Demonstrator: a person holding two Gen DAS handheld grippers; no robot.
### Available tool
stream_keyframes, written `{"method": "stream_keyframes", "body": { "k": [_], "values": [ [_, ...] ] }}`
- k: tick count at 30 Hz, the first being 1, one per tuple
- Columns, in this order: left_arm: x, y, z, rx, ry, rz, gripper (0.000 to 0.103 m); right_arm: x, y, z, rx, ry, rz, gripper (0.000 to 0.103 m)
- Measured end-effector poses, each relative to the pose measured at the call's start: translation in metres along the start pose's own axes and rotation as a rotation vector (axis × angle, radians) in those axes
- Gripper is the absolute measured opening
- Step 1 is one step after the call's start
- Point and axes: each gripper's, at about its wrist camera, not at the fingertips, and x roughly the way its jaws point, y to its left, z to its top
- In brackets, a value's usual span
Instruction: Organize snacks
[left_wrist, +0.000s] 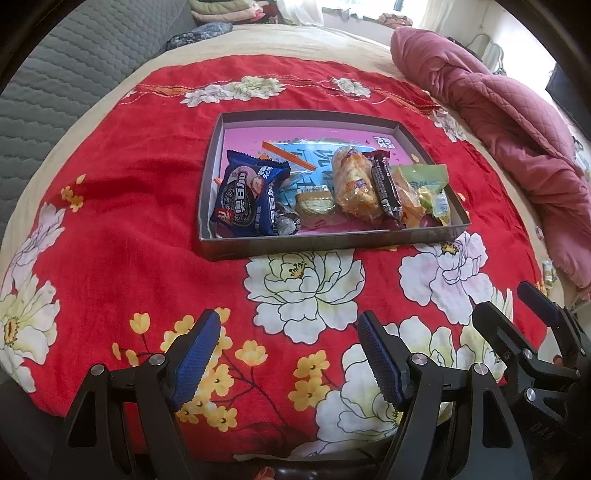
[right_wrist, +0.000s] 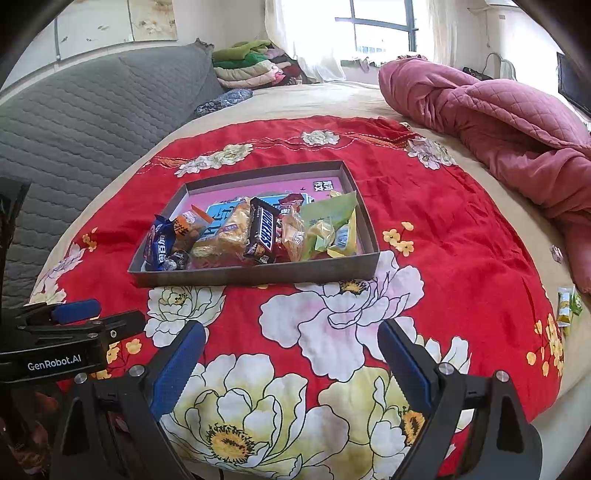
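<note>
Both pairs of fingers stood spread with nothing between them. From the left wrist view I read the left gripper (left_wrist: 288, 354) hanging over the red floral blanket (left_wrist: 129, 206) on the bed, its blue pads (left_wrist: 194, 363) well apart. The right gripper (right_wrist: 291, 363) showed the same state in its own view, and it also appeared at 4 o'clock in the left wrist view.

I located the shallow grey tray (left_wrist: 325, 242) at 12 o'clock of each gripper, well apart from the fingertips and resting on the blanket. Snacks lay bunched along the tray's near edge:
- blue cookie packet (left_wrist: 249, 197), at the left end, 9 o'clock side of the group;
- small round foil-wrapped cake (left_wrist: 316, 205), just beside the blue packet;
- yellow bread packet (left_wrist: 354, 184), at the middle;
- dark Snickers bar (right_wrist: 264, 230), lying tilted against the bread packet;
- green packet (left_wrist: 424, 181), at the right end, 3 o'clock side.

The far half of the tray floor showed a pink printed sheet (left_wrist: 258, 134) and carried no snacks.

Two small packets (right_wrist: 567, 306) lay off the blanket at 3 o'clock in the right wrist view, near a rumpled pink quilt (right_wrist: 498, 125).
</note>
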Motion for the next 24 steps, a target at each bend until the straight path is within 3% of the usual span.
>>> {"method": "stream_keyframes", "body": {
  "k": [24],
  "values": [
    [0.0013, -0.0047, -0.0008, 0.03, 0.001, 0.035, 0.078, -0.0002, -0.003, 0.0021, 0.017, -0.007, -0.018, 0.094]
  ]
}}
